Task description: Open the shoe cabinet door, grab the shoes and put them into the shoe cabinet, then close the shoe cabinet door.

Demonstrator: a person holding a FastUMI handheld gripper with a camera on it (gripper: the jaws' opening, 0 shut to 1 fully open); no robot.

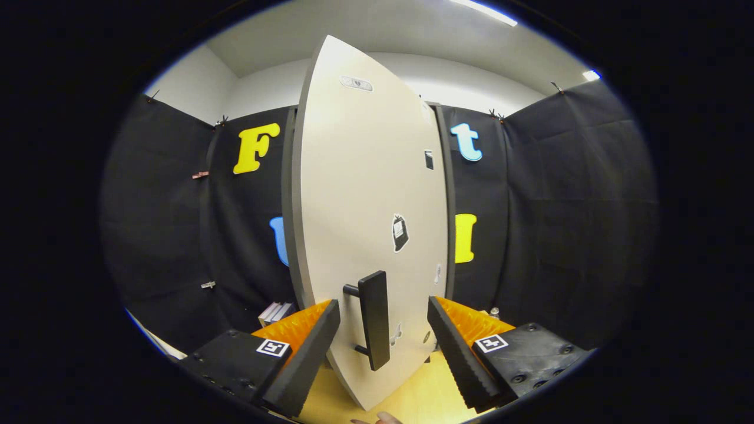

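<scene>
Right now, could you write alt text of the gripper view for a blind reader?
The gripper is open, its fingers on either side of the dark handle of a pale cabinet door, not touching it. Black cloth walls stand behind.

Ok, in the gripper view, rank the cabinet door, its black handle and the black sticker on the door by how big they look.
1. Cabinet door, by far the largest.
2. Black handle, between the open gripper fingers.
3. Black sticker, smallest, though the handle sits nearer the camera.
</scene>
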